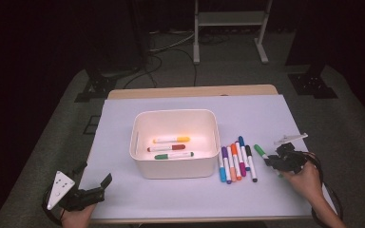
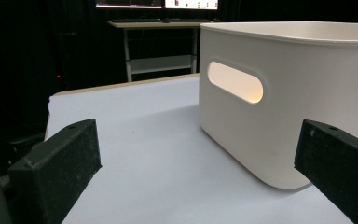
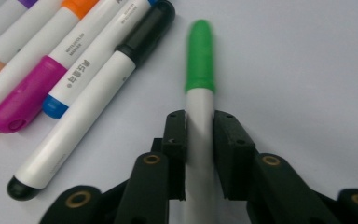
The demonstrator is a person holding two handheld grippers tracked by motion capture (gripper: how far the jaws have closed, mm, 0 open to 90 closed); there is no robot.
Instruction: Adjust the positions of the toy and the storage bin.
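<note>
Your right tongs point(image 3: 200, 154) are clamped on the white barrel of the green-capped marker point(image 3: 200, 60), 1 pad on each side of it, with the green cap pointing away from you past the tips. In the high view the marker point(image 1: 260, 151) lies at the right of the surface point(image 1: 123, 190), just beside the row of loose markers point(image 1: 236, 162) and apart from it, and your right tongs point(image 1: 272, 161) sit on its near end. In the right gripper view the closest of that row is the black-capped marker point(image 3: 98, 88), then a blue-tipped marker point(image 3: 93, 56) and a magenta-capped marker point(image 3: 32, 93); none of them touches the green one.

Your left tongs point(image 2: 196, 172) stand wide with nothing between the pads, low over the surface and facing the handle slot in the side of the white bin point(image 2: 284, 88). In the high view they point(image 1: 102, 185) rest at the near left corner, well apart from the white bin point(image 1: 138, 142).

Inside the bin lie 3 markers, side by side: a yellow-capped marker point(image 1: 172, 139), a red-capped marker point(image 1: 166, 147) and another green-capped one point(image 1: 173, 155).
</note>
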